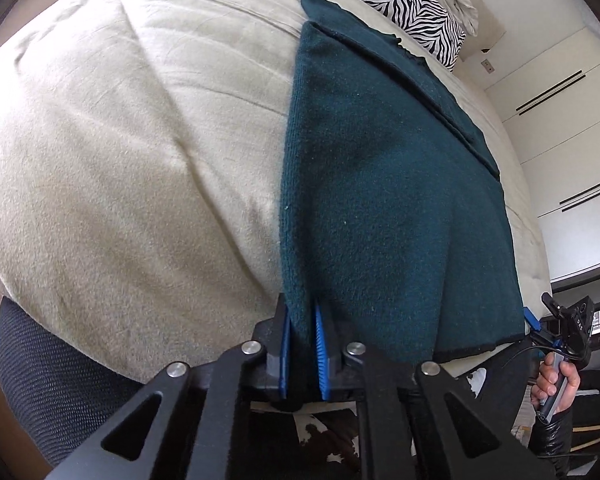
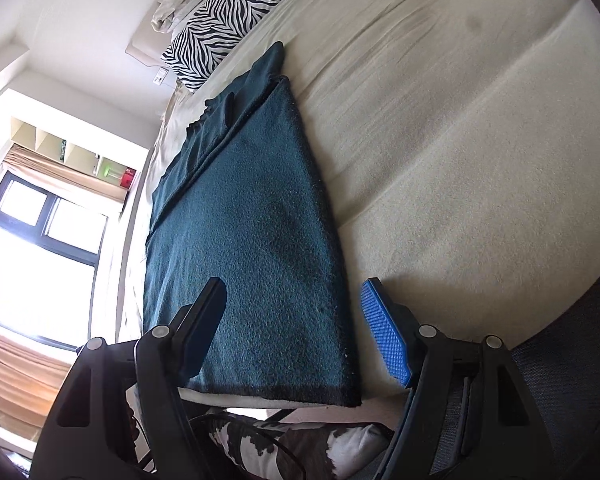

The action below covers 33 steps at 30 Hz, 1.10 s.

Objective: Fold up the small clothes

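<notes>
Your left gripper sits at the bottom centre of its view with the jaws drawn nearly together, both blue pads pressing a pinched-up ridge at the near left corner of the dark teal knitted garment. From that pinch the garment runs up the frame toward the upper right, lying flat on the cream bed cover, with a folded layer visible along its right side. Your right gripper stands at the bottom of its own view with the jaws wide apart and nothing between the pads; the dark finger lies over the garment's near end, the blue pad over bare bed cover just right of the garment's edge. In the left view, that gripper appears at the lower right, held in your hand. A zebra-print pillow lies beyond the garment's far end. A window fills the left of the right view.
</notes>
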{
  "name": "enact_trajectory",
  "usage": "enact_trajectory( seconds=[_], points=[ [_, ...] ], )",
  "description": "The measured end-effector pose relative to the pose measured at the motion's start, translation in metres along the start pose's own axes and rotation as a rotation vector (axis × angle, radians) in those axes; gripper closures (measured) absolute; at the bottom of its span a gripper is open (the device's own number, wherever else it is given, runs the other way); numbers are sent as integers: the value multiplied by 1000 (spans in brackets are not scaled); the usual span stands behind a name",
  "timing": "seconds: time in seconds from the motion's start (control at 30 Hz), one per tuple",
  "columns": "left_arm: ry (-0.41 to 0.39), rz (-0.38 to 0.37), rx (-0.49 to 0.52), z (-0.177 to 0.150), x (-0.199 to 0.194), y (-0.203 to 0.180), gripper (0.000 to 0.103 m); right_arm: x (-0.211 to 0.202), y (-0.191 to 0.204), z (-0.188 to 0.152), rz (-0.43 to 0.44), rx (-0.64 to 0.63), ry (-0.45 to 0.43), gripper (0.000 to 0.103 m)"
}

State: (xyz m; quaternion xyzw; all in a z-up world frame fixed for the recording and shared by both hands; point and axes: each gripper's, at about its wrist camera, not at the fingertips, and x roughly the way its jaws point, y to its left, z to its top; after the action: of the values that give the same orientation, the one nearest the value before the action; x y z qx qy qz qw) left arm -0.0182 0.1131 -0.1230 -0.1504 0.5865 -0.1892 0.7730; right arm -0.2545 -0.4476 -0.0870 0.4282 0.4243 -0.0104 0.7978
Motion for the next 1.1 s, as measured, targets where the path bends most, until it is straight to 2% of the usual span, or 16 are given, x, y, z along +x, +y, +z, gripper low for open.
enact_trajectory(
  seconds=[0.23,0.53,0.6,0.7,0.73,0.8,0.87,1.0,1.1],
  points=[
    [4,-34,-16,1,-1,5,96,-7,0,-8,-65,-16,67,34],
    [8,-61,-9,4,-5,5,96,14,-2,-19,-55,6,203,37],
    [10,-63,-1,4,-6,5,96,17,-6,-20,-47,25,201,42],
    [11,-67,4,4,-8,5,96,16,-11,-21,-47,35,200,58],
    [12,-68,5,4,-8,5,96,16,-13,-21,-54,32,202,69],
    [11,-67,8,5,-8,3,96,17,-14,-20,-65,27,202,77],
    [8,-70,16,5,-8,1,97,17,-12,-20,-68,16,199,95],
    [-9,-109,12,7,-14,-3,97,9,0,-11,-22,-11,156,96],
    [-37,-172,-11,10,-22,-3,97,-1,12,1,34,-10,103,96]
  ],
)
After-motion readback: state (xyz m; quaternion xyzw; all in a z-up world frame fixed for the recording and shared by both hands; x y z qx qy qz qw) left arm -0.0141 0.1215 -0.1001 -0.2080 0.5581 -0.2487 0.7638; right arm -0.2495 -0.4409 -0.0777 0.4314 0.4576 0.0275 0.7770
